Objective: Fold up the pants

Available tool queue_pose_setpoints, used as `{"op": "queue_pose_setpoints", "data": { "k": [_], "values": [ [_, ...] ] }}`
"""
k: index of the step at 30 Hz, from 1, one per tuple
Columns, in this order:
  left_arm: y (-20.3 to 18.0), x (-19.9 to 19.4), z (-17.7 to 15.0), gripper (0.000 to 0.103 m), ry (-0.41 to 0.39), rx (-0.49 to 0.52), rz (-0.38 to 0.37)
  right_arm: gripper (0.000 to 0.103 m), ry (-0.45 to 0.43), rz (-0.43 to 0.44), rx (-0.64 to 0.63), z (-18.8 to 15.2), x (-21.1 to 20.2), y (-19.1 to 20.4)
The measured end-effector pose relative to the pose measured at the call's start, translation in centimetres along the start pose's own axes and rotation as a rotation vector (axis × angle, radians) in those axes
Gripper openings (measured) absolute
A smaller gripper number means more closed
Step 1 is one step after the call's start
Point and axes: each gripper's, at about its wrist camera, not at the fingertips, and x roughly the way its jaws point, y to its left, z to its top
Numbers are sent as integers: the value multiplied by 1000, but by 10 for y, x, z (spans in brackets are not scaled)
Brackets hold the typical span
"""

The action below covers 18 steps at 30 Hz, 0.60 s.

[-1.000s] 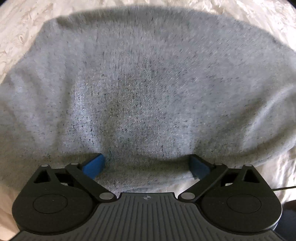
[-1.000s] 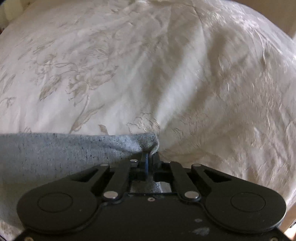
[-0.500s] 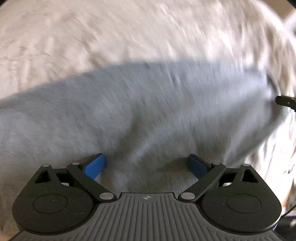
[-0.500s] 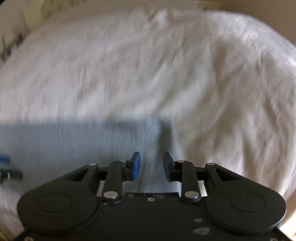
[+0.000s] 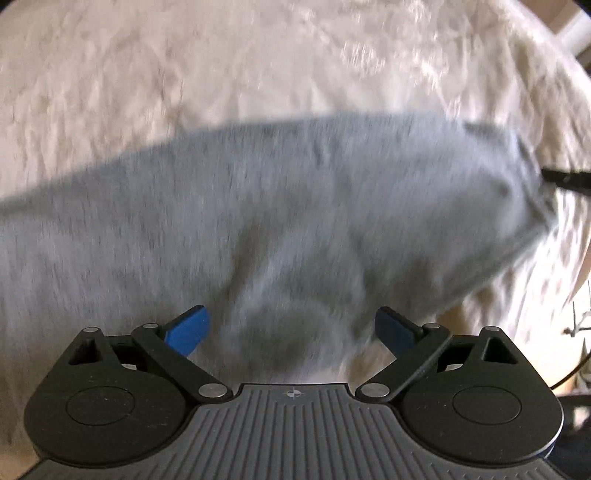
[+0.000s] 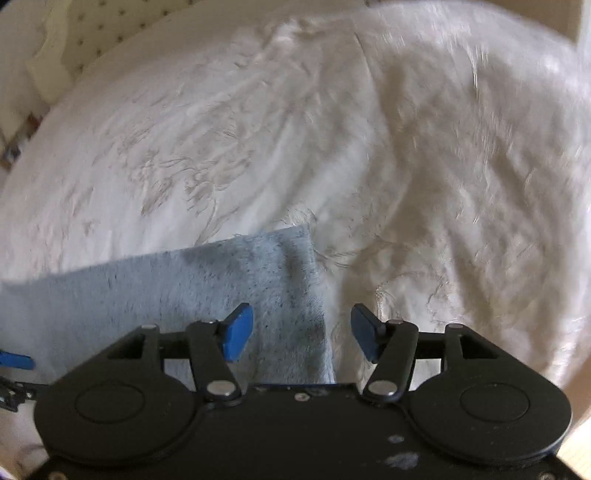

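One grey speckled pants [image 5: 295,221] bundle, flat.

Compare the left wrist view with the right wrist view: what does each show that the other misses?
Left wrist only: the broad middle of the grey pants, and the open left gripper over it. Right wrist only: the pants' squared end and corner, the open right gripper straddling that side edge, and a dotted cream pillow. Both: the pants lying on the cream embroidered bedspread, unheld.
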Motion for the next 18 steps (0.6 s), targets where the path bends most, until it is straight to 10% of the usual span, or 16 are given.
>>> {"op": "queue_pose_setpoints", "data": {
  "k": [9,10,12,18],
  "values": [
    [-4,13,44,97,-44,-59,27,67,182,251,122,13,60,-25],
    [-3,16,50,97,-49,-65,36,63,186,264,140,14,63,-25],
    [0,22,60,97,-55,-80,54,16,194,296,163,14,66,-23],
    [11,35,84,97,-65,-132,139,14,134,301,166,18,39,-17]
  ]
}}
